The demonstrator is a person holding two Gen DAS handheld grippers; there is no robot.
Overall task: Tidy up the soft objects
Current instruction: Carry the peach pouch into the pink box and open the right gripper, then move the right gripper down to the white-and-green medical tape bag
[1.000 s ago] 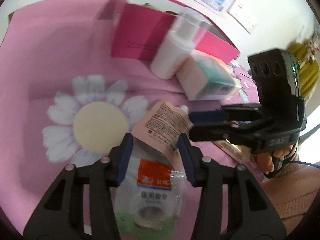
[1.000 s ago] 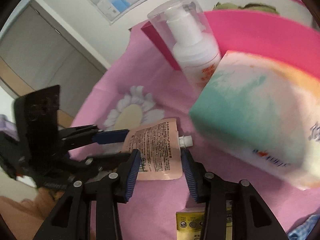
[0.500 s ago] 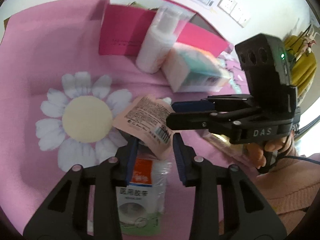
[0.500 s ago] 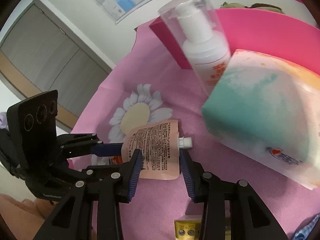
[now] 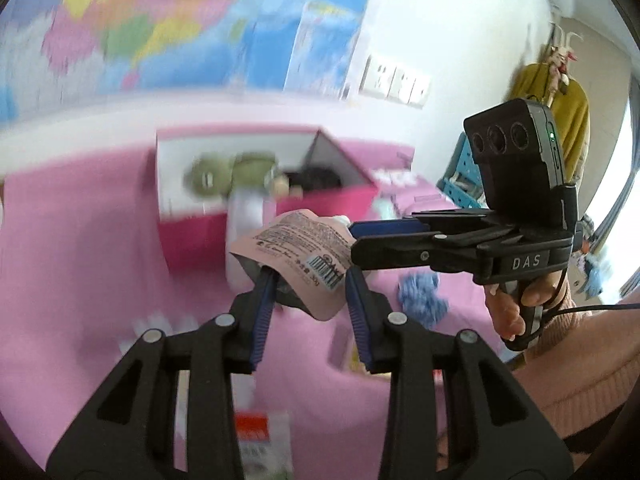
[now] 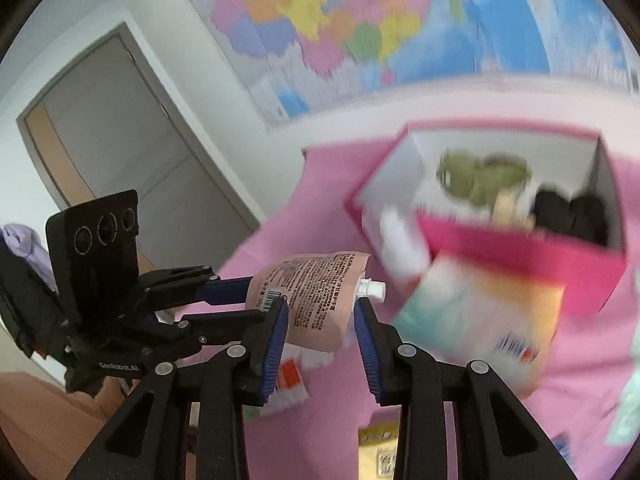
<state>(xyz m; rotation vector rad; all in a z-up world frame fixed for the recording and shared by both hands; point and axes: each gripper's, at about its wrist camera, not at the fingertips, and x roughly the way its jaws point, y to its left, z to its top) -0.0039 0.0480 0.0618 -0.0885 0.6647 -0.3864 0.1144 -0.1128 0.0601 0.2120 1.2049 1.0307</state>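
Left claw [image 5: 308, 294]: clamped on the pink pouch's [image 5: 298, 258] lower corner.
Pouch: up off the pink table [image 5: 80, 260], held between both claws.
Right claw [image 6: 320, 314]: fingers pressed on the pouch's sides, white spout [image 6: 372, 289] at its 1 o'clock.
Pink box [image 6: 520, 248]: at 2 o'clock from the right claw, green plush [image 6: 480, 176] inside.

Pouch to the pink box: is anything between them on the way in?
The pouch hangs in the air, pinched by both grippers, left and right. The white bottle stands against the front of the pink box, and the tissue pack lies before it. Going over them looks open.
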